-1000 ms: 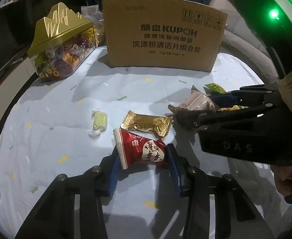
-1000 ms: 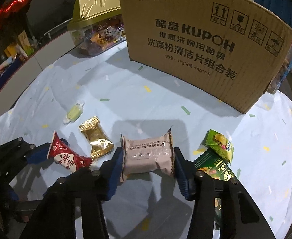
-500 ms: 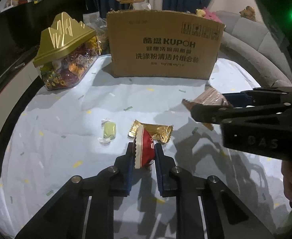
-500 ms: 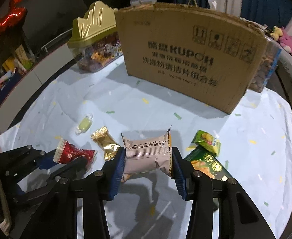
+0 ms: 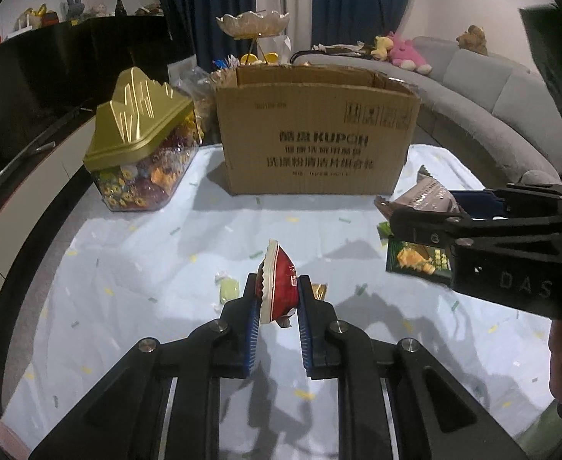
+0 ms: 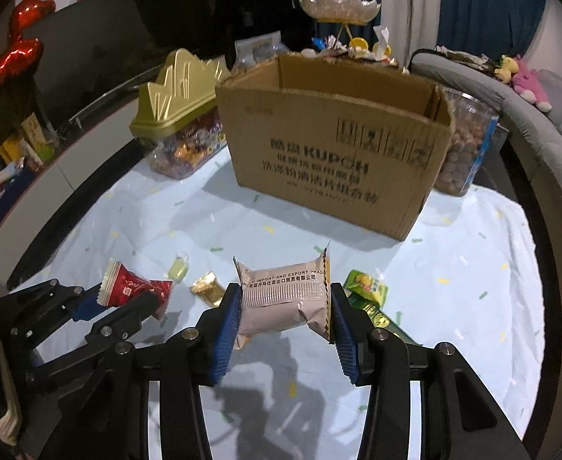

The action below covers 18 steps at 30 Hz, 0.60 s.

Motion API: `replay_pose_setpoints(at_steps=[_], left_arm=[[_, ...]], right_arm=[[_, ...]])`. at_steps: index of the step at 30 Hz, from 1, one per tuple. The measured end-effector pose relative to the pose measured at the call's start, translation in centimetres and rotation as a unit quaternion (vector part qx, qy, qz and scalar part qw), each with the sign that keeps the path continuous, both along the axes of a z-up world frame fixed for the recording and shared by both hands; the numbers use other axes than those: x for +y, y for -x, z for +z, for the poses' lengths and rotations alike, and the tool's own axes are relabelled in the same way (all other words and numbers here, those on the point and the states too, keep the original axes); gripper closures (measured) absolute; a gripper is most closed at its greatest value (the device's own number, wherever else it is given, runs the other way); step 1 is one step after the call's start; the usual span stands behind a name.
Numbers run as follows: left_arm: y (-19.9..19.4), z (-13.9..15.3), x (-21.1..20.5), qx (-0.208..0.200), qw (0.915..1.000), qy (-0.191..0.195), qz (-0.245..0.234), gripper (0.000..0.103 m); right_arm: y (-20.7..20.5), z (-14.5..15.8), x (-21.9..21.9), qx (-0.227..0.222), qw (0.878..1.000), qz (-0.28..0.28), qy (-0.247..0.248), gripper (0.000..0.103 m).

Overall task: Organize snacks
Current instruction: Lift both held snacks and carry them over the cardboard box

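Note:
My left gripper (image 5: 279, 287) is shut on a red snack packet (image 5: 277, 287), held on edge above the table; the same red snack packet (image 6: 133, 285) shows at the left of the right wrist view. My right gripper (image 6: 284, 295) is shut on a beige snack packet (image 6: 284, 299), also lifted; the beige snack packet (image 5: 426, 195) appears at the right of the left wrist view. An open cardboard box (image 5: 315, 134) (image 6: 334, 153) stands at the back of the table. A gold-wrapped candy (image 6: 208, 287), a pale green candy (image 5: 228, 291) (image 6: 179, 266) and green packets (image 5: 415, 260) (image 6: 367, 287) lie on the cloth.
A clear candy jar with a gold lid (image 5: 139, 145) (image 6: 181, 115) stands left of the box. A jar of nuts (image 6: 465, 145) sits behind the box's right corner. A grey sofa (image 5: 491, 96) curves behind. The table (image 5: 127, 249) wears a pale blue cloth.
The left jaws closed on the red packet and turned it on edge. Both grippers rose with their packets, so the box's open top now shows.

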<state>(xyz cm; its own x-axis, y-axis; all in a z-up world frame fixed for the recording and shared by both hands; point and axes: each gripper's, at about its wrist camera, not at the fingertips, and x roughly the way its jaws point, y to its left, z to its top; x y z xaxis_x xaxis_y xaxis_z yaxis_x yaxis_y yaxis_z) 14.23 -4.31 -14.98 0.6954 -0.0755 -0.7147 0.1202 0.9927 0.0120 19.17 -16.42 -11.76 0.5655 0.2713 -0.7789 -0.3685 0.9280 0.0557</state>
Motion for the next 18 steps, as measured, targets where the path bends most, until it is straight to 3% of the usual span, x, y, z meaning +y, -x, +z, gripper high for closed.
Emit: replay_pose_setpoints(at_steps=[18], left_arm=[[-3.2, 6.7, 0.0, -0.019, 0.9998, -0.009, -0.002, 0.084]], right_arm=[[-0.7, 7.2, -0.7, -0.049, 0.998, -0.04, 0.004, 0.057]])
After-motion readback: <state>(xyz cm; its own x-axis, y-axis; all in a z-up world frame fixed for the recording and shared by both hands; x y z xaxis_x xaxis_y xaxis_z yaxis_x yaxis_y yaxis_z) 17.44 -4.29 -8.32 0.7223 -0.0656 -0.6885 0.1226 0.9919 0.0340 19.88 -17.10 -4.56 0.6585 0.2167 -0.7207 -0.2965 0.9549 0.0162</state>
